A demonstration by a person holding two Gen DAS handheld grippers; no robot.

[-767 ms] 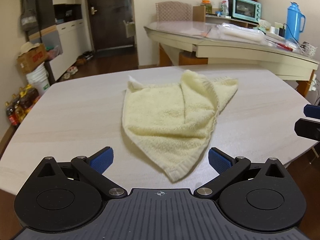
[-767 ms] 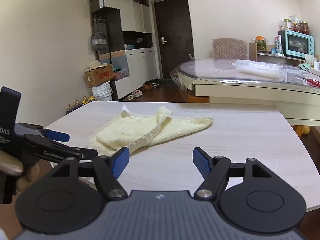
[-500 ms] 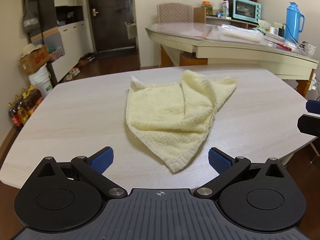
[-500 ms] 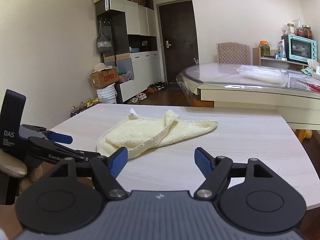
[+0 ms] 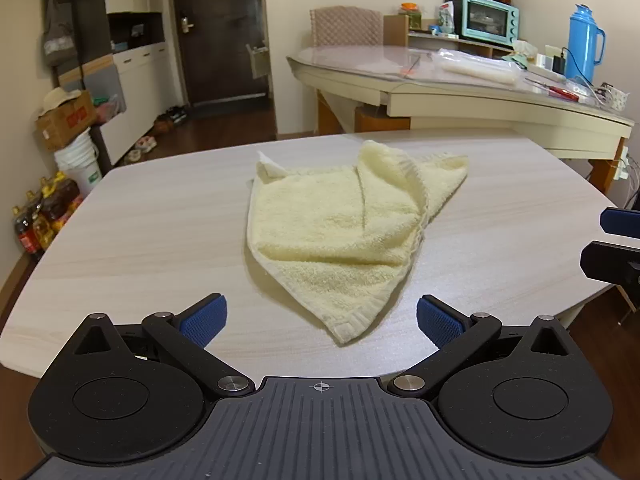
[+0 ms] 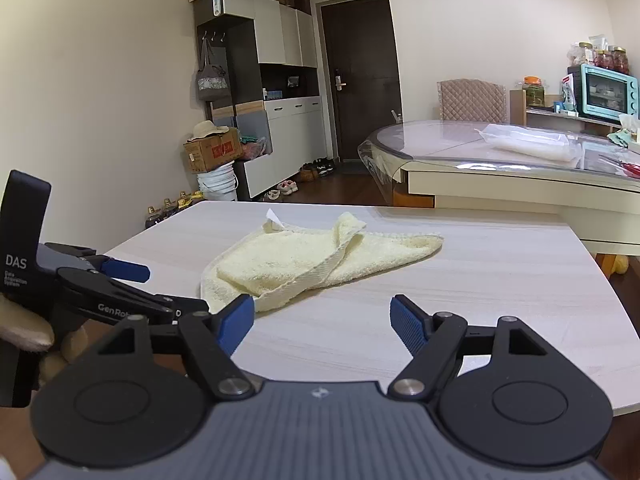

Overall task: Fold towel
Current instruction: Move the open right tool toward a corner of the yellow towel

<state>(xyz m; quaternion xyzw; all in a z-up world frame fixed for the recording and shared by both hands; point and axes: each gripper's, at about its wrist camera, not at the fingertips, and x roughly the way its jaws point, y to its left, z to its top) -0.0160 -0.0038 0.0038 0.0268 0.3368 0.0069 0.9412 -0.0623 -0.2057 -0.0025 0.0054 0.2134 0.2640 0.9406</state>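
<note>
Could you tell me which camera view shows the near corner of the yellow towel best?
The left wrist view: the towel lies straight ahead, its hemmed near corner pointing between the open left claw fingers. The right wrist view sees the towel low and from the side, that corner partly behind a claw finger.

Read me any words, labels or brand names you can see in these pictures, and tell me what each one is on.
"DAS": upright black plate on the left hand-held gripper.
"GenRo", rest hidden: that gripper's black finger arm.
Small print under "DAS": too blurred.
Red print on the cardboard box: too small.
</note>
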